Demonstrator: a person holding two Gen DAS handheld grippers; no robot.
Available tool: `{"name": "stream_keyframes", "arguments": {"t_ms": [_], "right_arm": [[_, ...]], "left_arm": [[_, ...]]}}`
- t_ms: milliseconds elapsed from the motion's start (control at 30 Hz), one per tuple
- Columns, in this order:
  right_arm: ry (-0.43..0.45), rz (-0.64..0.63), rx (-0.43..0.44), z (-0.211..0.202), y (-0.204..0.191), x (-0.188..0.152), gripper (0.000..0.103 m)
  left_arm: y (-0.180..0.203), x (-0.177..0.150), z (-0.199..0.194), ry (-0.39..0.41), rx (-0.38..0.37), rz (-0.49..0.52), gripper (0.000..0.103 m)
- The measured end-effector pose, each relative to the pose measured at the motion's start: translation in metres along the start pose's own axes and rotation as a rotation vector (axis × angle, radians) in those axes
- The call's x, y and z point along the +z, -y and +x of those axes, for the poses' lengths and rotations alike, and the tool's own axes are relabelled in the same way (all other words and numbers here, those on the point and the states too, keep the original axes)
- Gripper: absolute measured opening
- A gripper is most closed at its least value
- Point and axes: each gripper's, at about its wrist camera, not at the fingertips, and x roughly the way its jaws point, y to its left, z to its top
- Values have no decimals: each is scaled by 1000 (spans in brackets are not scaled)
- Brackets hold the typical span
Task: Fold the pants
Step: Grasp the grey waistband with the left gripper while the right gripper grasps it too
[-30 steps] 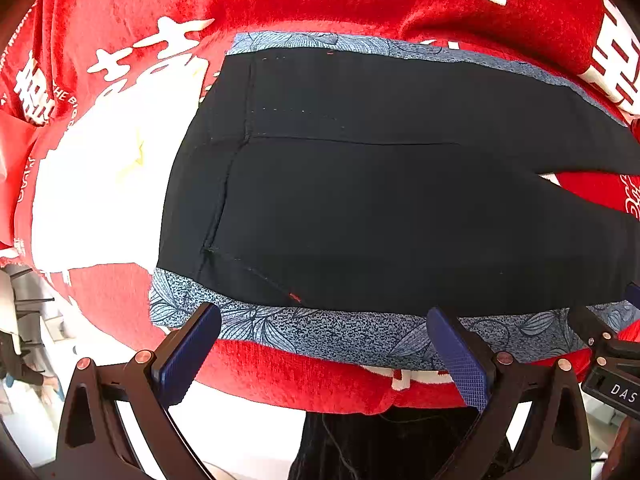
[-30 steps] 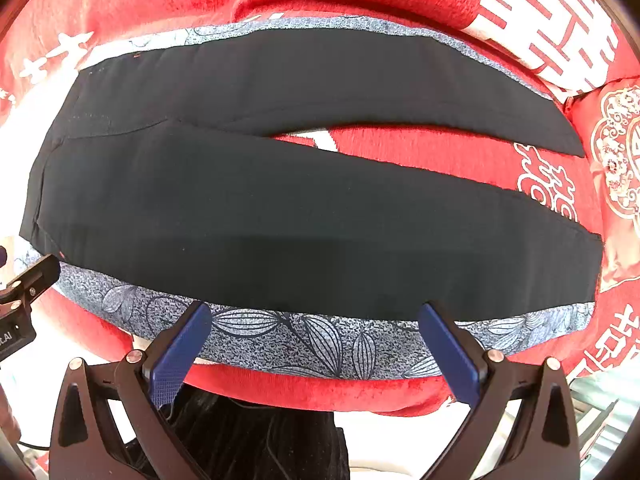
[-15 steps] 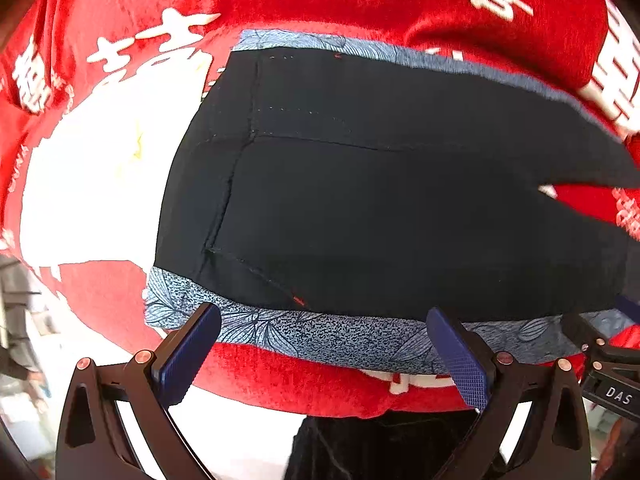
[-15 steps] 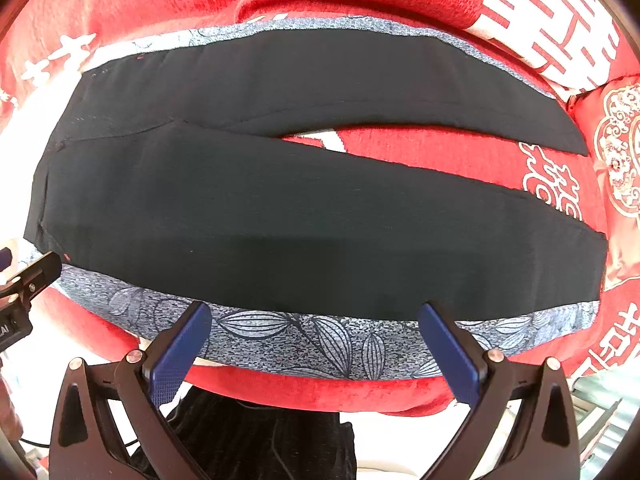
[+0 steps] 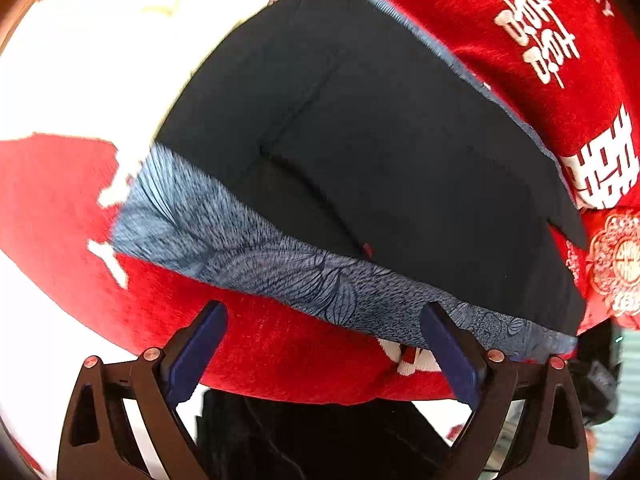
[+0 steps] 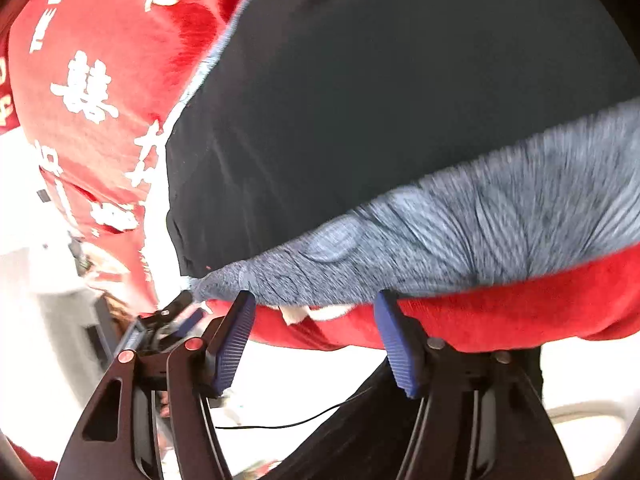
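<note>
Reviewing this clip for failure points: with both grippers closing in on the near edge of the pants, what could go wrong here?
1. The black pants lie on a blue leaf-print cloth; the closing, still empty right gripper sits at that cloth's edge and may pinch it instead.
2. The left gripper, also closing and empty, hangs over the red blanket and may grab that.

Pants (image 5: 392, 152): matt black woven cloth, smooth, faint stitched seams.
Under the pants, a blue-grey cloth (image 5: 304, 276): matt, speckled, printed with dark leaf outlines.
Beneath that, a red blanket (image 5: 280, 352): plush, fuzzy nap, white woven characters.
Left hand-held gripper (image 5: 324, 350): matt black plastic frame, ribbed blue rubbery pads (image 5: 198, 354), coppery metal rivets (image 5: 152, 354).
</note>
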Motion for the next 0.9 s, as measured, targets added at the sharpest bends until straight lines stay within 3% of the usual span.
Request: {"name": "stream_keyframes", "arguments": {"t_ms": [167,333,433,567,600,633,667,700,733,833,900], "right_arm": [[28,34,96,8,24,0,66],[35,71,154,8,40,-3,66],[63,105,221,8,46,0,66],[87,84,296,13,33,12,66],[82,88,303,17,31,15,65],[79,98,306,17,33,15,55],[76,123,301,17,36,16,31],[78,171,284,17,40,16,17],[79,193,277,18,38,15,6],[101,164,257,6,23,14,5],[113,98,245,-11,1,18,5]], "left_arm": [[-7,-4,16,-21,-78,-61,98],[-3,-4,20,-9,-83,-47,98],[-8,-4,17,5,-102,-94,98],[-9,-1,12,35,-110,-119,97],[-6,-1,11,38,-94,-115,91],[-3,1,11,40,-74,-112,82],[0,3,10,45,-62,-112,69],[0,4,8,51,-56,-116,57],[-2,6,5,43,-69,-125,30],[-9,12,-4,38,-109,-178,20],[0,17,-22,56,-100,-144,20]]}}
